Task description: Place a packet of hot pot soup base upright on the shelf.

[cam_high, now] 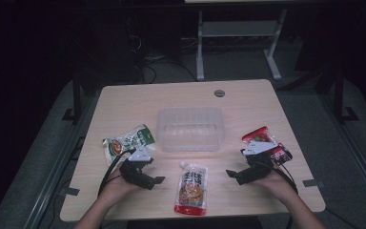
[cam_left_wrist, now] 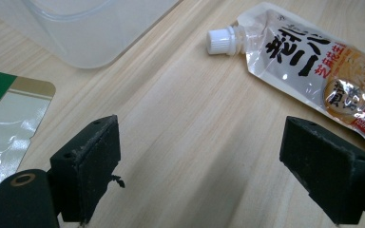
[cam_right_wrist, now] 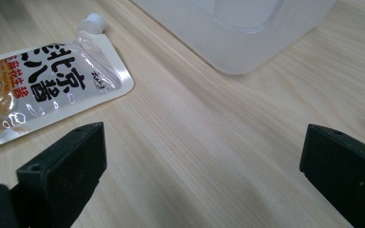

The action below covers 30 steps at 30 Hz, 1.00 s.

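So, going left to right: the green pouch (cam_high: 127, 141) lies flat at the left of the wooden surface (cam_high: 248, 102), and the left gripper (cam_high: 158, 180) sits just near of it, held in the person's left hand (cam_high: 119, 185). Its fingers (cam_left_wrist: 88, 166) are spread wide with nothing between them, just bare wood. In the left gripper view the green pouch's corner peeks in at the left edge.

Middle of the surface has the clear plastic tub (cam_high: 189, 129), open side up, and near of that the spouted sauce pouch (cam_high: 191, 188) lies flat, white cap (cam_left_wrist: 220, 40) pointing toward the tub. It sits between the two grippers, not touched by either.

Over on the right, the right gripper (cam_high: 229, 173) rests in the right hand (cam_high: 277, 183), fingers (cam_right_wrist: 69, 164) also spread apart and holding nothing. Just far of it lies the red snack packet (cam_high: 265, 141).
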Motion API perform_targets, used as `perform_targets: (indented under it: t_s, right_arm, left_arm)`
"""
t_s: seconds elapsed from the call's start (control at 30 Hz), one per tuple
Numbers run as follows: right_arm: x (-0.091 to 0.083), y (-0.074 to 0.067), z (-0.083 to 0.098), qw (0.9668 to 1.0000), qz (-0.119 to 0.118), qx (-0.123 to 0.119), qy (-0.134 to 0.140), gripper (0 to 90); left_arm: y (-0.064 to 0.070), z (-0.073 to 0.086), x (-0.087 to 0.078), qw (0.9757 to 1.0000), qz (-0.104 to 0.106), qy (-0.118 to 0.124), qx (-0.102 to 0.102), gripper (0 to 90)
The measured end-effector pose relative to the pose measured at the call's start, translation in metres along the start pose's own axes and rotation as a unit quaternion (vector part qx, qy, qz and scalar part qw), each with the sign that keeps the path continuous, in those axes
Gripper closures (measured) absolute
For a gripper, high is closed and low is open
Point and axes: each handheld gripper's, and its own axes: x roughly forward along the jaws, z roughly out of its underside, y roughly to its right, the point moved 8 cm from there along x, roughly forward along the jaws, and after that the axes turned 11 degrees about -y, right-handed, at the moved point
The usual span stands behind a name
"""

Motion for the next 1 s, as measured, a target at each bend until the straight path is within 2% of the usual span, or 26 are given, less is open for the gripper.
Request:
perform_targets:
  t_s: [0.13,0.23,0.27,0.33,0.43,0.47,0.6,0.73,0.83,0.93,1.0]
  right_arm:
    - [-0.002,0.001,-0.001,1.0,0.009,-0.004,-0.002,1.7]
    - [-0.006,0.004,-0.001,0.9999,0.016,-0.006,0.001,6.5]
    - [-0.007,0.005,-0.002,0.9998,0.018,-0.004,0.002,7.2]
    - [-0.01,0.009,-0.002,0.9997,0.023,-0.003,0.004,13.9]
    - [-0.013,0.013,-0.003,0.9996,0.024,0.01,0.004,15.4]
    - [-0.015,0.019,-0.004,0.9994,0.031,0.017,0.003,20.9]
    - [-0.02,0.03,-0.005,0.9986,0.031,0.042,0.004,27.8]
    - [-0.025,0.04,-0.009,0.9979,0.05,0.041,0.0,40.8]
    - [-0.026,0.047,-0.009,0.9976,0.046,0.053,0.001,49.7]
    - [-0.028,0.053,-0.014,0.9973,0.052,0.051,0.004,60.6]
    - [-0.029,0.055,-0.015,0.9971,0.053,0.055,0.005,64.7]
  left_arm:
    - [0.002,-0.001,-0.001,0.9999,0.008,0.005,-0.006,13.2]
    - [0.003,-0.002,-0.001,0.9998,0.014,0.007,-0.01,13.4]
    - [0.003,-0.002,-0.001,0.9998,0.016,0.003,-0.008,13.5]
    - [0.003,-0.002,0.0,0.9997,0.02,0.006,-0.012,13.5]
    - [0.004,-0.002,0.0,0.9997,0.021,0.003,-0.011,13.5]
    - [0.004,-0.002,0.0,0.9997,0.02,0.004,-0.012,13.5]
    - [0.005,-0.001,-0.003,0.9998,0.018,0.005,-0.002,13.5]
    - [0.006,0.002,-0.005,0.9999,0.014,0.003,0.001,13.8]
    - [0.006,0.003,-0.007,0.9999,0.014,0.006,0.005,13.8]
    - [0.006,0.005,-0.009,0.9999,0.012,0.006,0.004,13.8]
    - [0.006,0.006,-0.009,0.9999,0.011,0.008,0.002,13.8]
